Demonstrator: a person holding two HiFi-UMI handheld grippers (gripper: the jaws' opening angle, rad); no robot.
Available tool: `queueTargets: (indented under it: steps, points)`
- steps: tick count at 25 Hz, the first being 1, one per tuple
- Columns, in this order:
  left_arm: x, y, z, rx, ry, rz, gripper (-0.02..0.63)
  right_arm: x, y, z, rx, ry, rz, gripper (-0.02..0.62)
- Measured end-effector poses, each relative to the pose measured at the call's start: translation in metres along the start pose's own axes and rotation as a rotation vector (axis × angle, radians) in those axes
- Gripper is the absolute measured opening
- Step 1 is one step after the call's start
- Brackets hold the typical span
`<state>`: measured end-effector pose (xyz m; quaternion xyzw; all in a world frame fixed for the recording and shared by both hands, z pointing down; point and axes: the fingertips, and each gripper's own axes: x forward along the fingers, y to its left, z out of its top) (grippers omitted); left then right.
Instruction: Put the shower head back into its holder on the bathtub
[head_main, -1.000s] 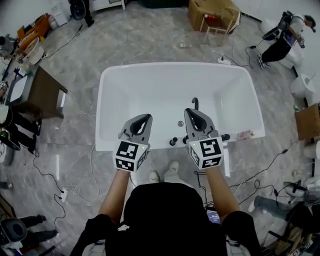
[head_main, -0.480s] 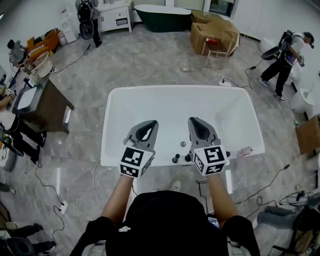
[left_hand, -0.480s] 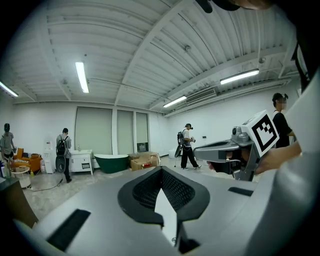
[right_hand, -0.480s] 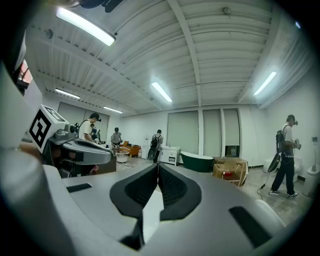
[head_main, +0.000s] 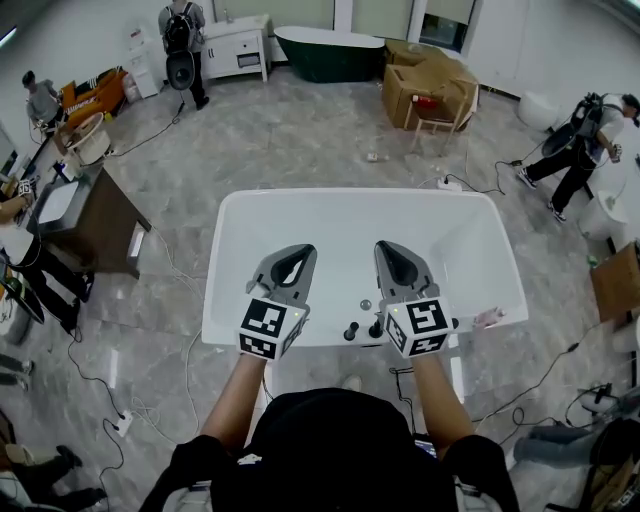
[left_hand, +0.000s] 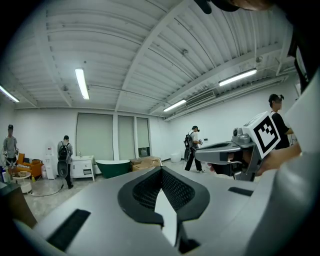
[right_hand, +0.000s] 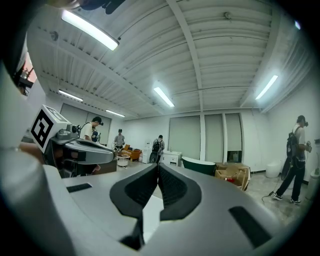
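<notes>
- While both grippers hang level over the near rim of the bathtub (head_main: 330, 197), we read the left gripper (head_main: 297, 251) as clenched on nothing, and the right gripper (head_main: 386, 247) as likewise pressed together and empty.
- We cannot pick out the shower head for certain. Black knobs (head_main: 351, 332) sit on the rim just below and left of the right gripper, and we judge the holder to be among those fittings, partly hidden under that gripper.
- With the jaws closed, neither gripper can take anything, so reaching down without opening would only knock the fittings.
- Hard jaws on a smooth, rounded handle could slip, we judge, and a dropped head could chip the tub's glossy shell.
- A hose, if one trails, could snag on the knobs or drag the head off its seat.
- Both gripper cameras look out across the room, not at the rim, so aiming rests on the head view alone.
- The tub is white, glossy and rectangular with rounded corners, and a small round drain (head_main: 365, 304) lies between the grippers.
- The jaws are matte grey and taper to a point, with ribbed black pads (left_hand: 146, 191).
- Beyond the gripper tips and past the tub, the floor (head_main: 300, 140) is grey marbled tile.
</notes>
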<state>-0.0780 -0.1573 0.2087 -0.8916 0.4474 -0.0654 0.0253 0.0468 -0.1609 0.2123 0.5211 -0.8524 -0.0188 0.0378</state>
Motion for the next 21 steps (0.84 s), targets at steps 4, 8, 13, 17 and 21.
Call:
queueTargets:
  steps: [4,8,13,17,21]
  points:
    - [0.001,0.005,0.002,0.001,-0.004,0.005,0.014,0.004,-0.001,0.003,0.003,-0.005,-0.001,0.023]
    - [0.003,0.004,0.002,-0.002,-0.004,0.010,0.014,0.004,-0.004,0.003,0.010,-0.006,-0.002,0.023]
    - [0.004,0.004,0.002,-0.008,-0.006,0.018,0.014,0.004,-0.007,0.001,0.018,-0.009,-0.006,0.023]
    - [0.004,0.008,-0.002,-0.015,-0.002,0.023,0.014,0.008,-0.007,-0.002,0.024,-0.007,-0.009,0.023]
    - [0.004,0.014,-0.005,-0.015,0.001,0.030,0.014,0.013,-0.005,-0.003,0.027,-0.006,-0.010,0.023]
